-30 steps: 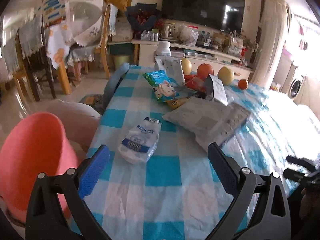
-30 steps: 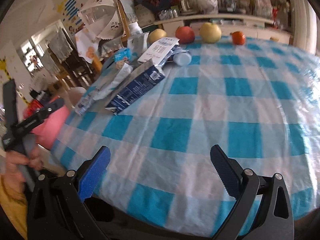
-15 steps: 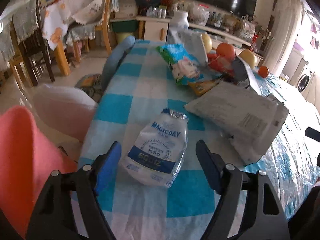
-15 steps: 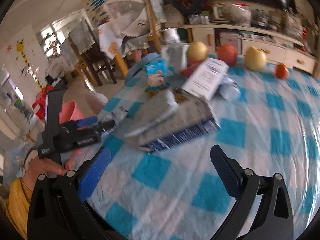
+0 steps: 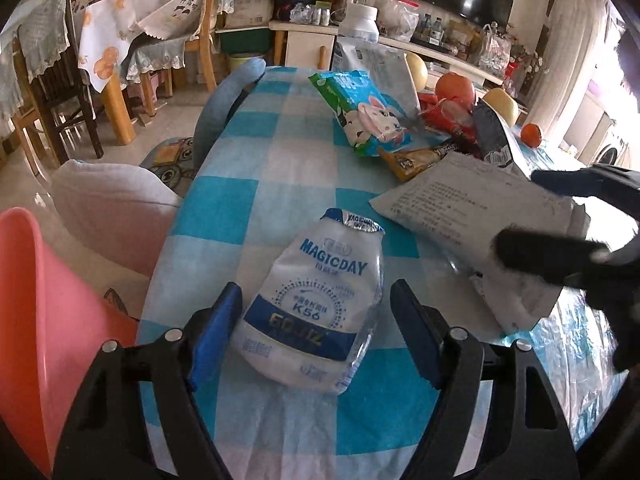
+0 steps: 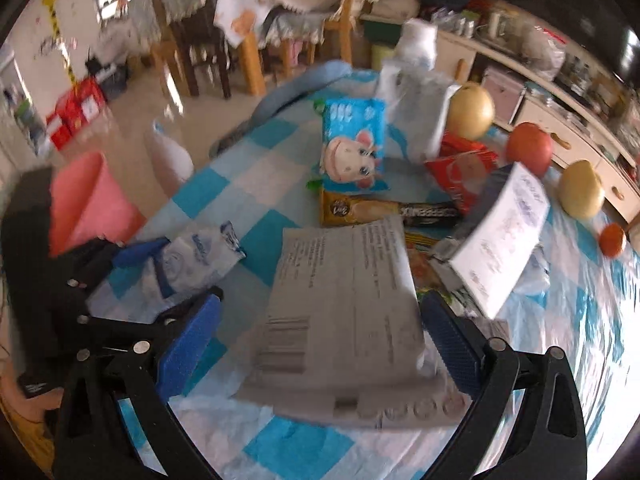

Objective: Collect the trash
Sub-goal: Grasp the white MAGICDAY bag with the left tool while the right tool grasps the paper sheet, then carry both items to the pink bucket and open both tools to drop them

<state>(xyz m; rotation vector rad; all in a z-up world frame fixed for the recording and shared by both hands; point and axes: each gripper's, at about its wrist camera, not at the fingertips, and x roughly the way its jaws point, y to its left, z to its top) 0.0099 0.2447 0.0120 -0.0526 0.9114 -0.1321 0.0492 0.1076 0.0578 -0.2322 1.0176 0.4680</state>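
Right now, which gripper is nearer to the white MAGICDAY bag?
Left. The left gripper straddles the MAGICDAY bag, jaws open. The right gripper is beside it, over the grey mailer.

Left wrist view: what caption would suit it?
Open left gripper straddling a white-and-blue plastic MAGICDAY wrapper on a blue-checked tablecloth.

Bare checked tablecloth (image 5: 256, 208) lies open left of the MAGICDAY pouch (image 5: 316, 304); its right is hemmed by the grey mailer (image 5: 472, 216), beyond which the cartoon snack bag (image 5: 364, 112), wrappers and fruit crowd the far table
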